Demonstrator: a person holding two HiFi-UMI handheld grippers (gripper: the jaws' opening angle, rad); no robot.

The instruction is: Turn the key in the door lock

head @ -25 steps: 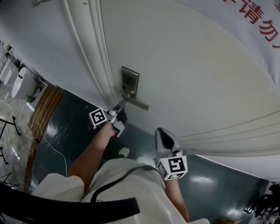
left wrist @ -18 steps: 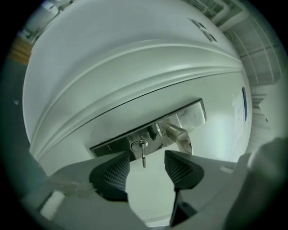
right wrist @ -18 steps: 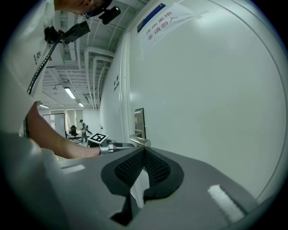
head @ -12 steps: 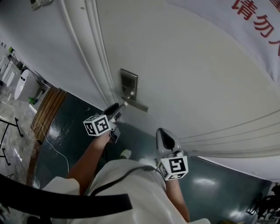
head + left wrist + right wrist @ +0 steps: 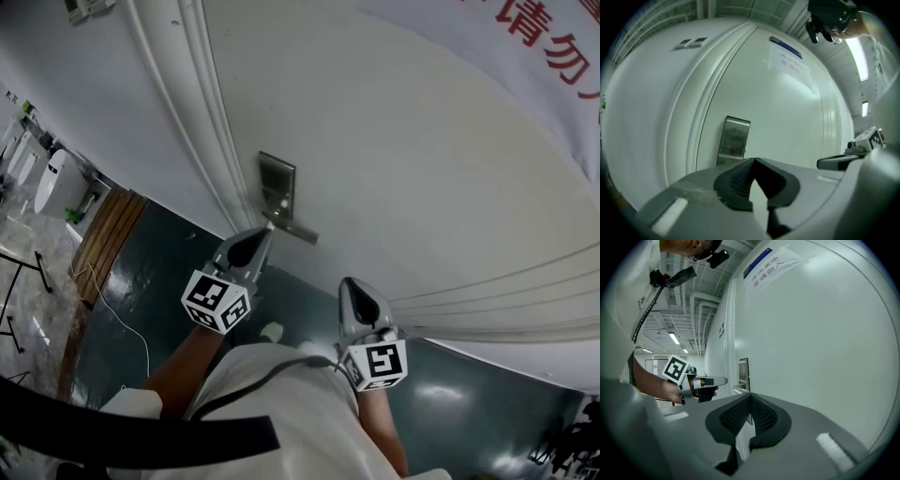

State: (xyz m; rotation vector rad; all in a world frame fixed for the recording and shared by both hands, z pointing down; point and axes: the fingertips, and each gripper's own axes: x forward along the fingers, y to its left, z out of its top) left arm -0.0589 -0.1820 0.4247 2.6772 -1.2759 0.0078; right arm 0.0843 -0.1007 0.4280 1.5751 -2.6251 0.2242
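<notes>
Lifting away from the lock

On the door [image 5: 422, 141], around the lock plate [image 5: 277, 186] and its lever handle [image 5: 298, 231], no key can be made out. The left gripper [image 5: 265, 232] has risen from beneath the handle, jaws just closed on nothing, so the turn looks done. The right gripper [image 5: 350, 285] is pressed together.

Dim, greenish fisheye views, dark vignetted corners, bright ceiling strip light [image 5: 859, 58].

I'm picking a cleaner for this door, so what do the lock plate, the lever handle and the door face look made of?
Lock plate: likely brushed steel, grey with a dull sheen. Lever handle: similar silvery metal, with a pale highlight along it. Door: smooth off-white paint; the core cannot be told.
</notes>
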